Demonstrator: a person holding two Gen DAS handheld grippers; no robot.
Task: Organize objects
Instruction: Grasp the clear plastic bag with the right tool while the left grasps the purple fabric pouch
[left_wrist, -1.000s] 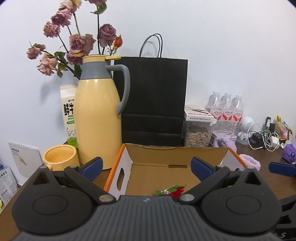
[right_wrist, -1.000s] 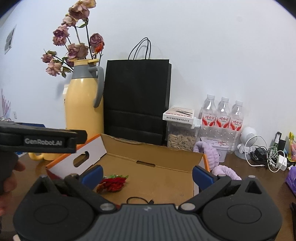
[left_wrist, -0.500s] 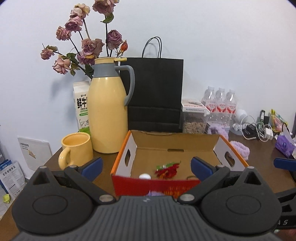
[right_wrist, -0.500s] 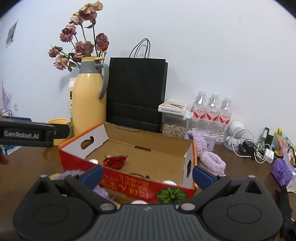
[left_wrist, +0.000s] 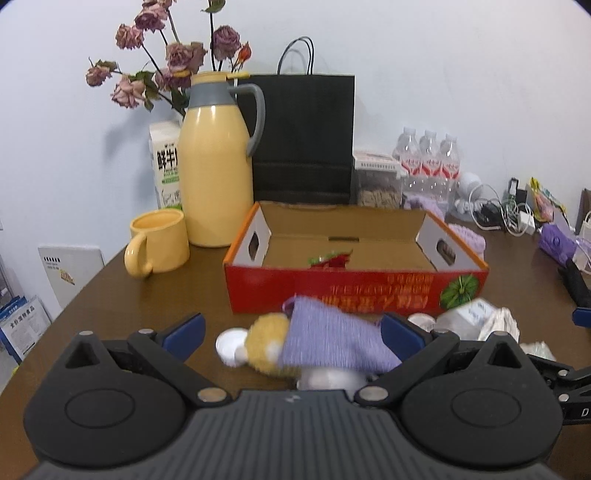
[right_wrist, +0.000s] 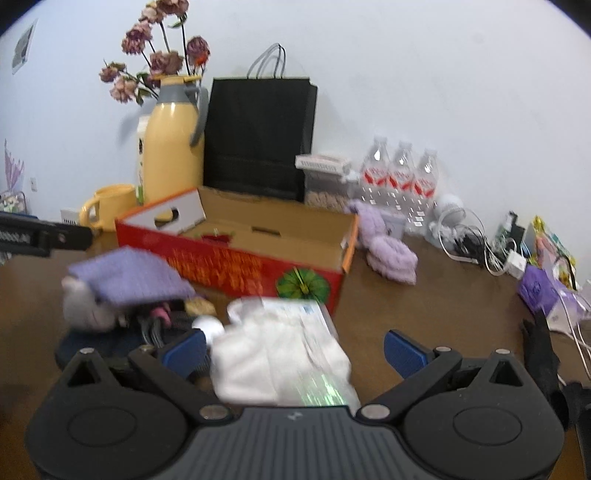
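Observation:
An open red cardboard box (left_wrist: 354, 291) (right_wrist: 236, 266) sits mid-table with a red-and-green item (left_wrist: 330, 260) inside. In front of it lies a pile: a purple cloth (left_wrist: 332, 341) (right_wrist: 125, 277) over a tan plush toy (left_wrist: 266, 345), a white cap (left_wrist: 229, 343), and a white plastic packet (right_wrist: 280, 350) (left_wrist: 476, 319). My left gripper (left_wrist: 291, 334) is open above the cloth and plush. My right gripper (right_wrist: 293, 347) is open over the white packet. Neither holds anything.
Behind the box stand a yellow thermos jug (left_wrist: 218, 166), a yellow mug (left_wrist: 159, 243), a milk carton (left_wrist: 166, 166), dried roses, a black paper bag (left_wrist: 303, 136) and water bottles (right_wrist: 399, 177). Purple fluffy bands (right_wrist: 388, 251), cables and chargers (right_wrist: 480, 247) lie to the right.
Both grippers have pulled back and away from the box toward the table's near side. The pile in front of the box has come into view under them.

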